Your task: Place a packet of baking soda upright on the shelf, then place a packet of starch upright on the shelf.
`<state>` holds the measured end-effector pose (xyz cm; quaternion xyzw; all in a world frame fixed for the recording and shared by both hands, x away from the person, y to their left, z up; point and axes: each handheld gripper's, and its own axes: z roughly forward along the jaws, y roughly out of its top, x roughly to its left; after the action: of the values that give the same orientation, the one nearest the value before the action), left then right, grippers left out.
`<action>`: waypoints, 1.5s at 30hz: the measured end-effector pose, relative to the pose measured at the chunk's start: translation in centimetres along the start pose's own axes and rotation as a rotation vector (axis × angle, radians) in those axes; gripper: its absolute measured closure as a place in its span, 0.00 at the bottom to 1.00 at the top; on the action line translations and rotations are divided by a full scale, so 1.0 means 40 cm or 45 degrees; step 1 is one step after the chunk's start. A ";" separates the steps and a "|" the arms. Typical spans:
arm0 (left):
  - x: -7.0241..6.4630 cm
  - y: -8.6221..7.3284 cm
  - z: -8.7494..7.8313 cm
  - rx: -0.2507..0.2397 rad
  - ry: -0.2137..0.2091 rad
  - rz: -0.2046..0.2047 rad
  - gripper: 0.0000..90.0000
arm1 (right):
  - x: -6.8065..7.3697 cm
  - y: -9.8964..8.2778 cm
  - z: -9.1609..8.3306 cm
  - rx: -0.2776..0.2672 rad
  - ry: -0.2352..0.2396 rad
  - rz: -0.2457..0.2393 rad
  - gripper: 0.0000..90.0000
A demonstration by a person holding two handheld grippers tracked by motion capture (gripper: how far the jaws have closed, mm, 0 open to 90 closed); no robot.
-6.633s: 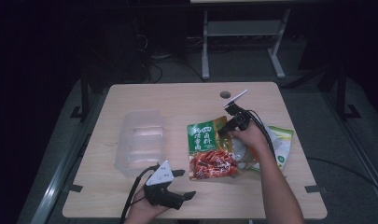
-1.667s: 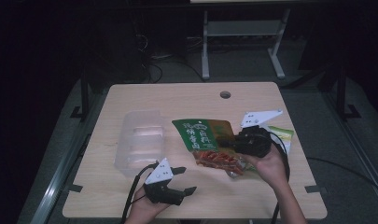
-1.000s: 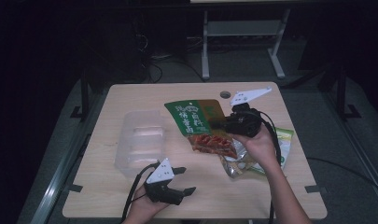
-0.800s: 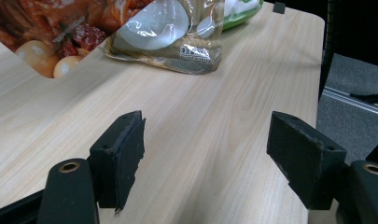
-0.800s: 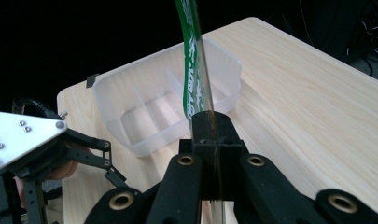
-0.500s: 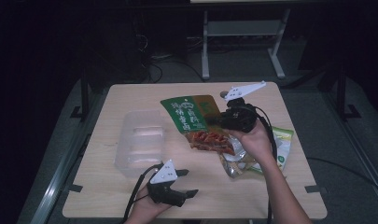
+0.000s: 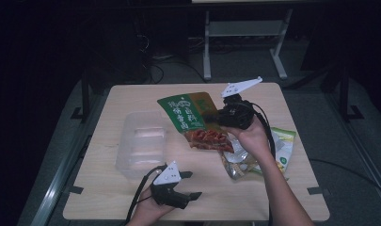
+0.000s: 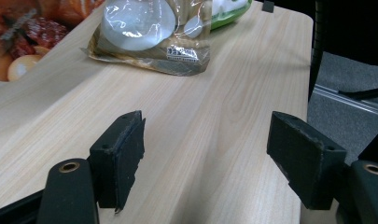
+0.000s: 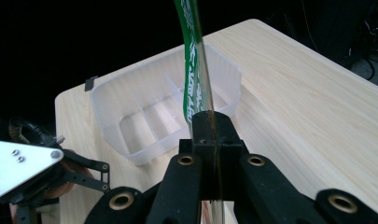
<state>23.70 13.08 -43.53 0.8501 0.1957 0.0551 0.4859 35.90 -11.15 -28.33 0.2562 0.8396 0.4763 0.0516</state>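
My right gripper (image 7: pixel 215 117) is shut on a green and red snack packet (image 7: pixel 193 118), holding it in the air over the middle of the table. In the right gripper view the packet (image 9: pixel 192 56) rises edge-on from between the shut jaws (image 9: pixel 212 135), with the clear plastic tray (image 9: pixel 149 116) behind it. My left gripper (image 7: pixel 190 184) rests open near the table's front edge, its fingers (image 8: pixel 119 156) apart over bare wood. A clear bag of snacks (image 8: pixel 149 32) lies ahead of it.
The clear tray (image 7: pixel 143 143) with dividers sits at the table's left. Two more packets lie at the right: a clear and brown one (image 7: pixel 237 162) and a green and white one (image 7: pixel 284 150). The table's edge (image 8: pixel 312 56) drops off to the floor.
My right gripper closed on the green and red packet, lifted it off the table and carried it left and away from the person. The left gripper has barely moved.
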 end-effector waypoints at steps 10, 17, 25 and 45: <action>-0.007 0.001 -0.001 -0.001 -0.002 -0.004 0.30 | -0.005 0.023 0.021 -0.005 0.002 -0.003 1.00; -0.007 0.001 -0.002 0.005 -0.014 0.022 0.30 | -0.002 0.060 0.036 -0.034 0.018 -0.014 1.00; -0.006 0.001 -0.007 -0.006 -0.012 0.023 0.30 | 0.000 0.115 0.080 -0.052 0.042 -0.050 1.00; -0.015 0.012 -0.009 -0.006 0.001 0.012 0.30 | -0.016 0.224 0.232 -0.087 0.126 -0.079 1.00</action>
<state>23.19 12.92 -42.90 0.8499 0.1916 0.0583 0.4873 42.93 -0.55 -26.05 0.2043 0.8319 0.5149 0.0332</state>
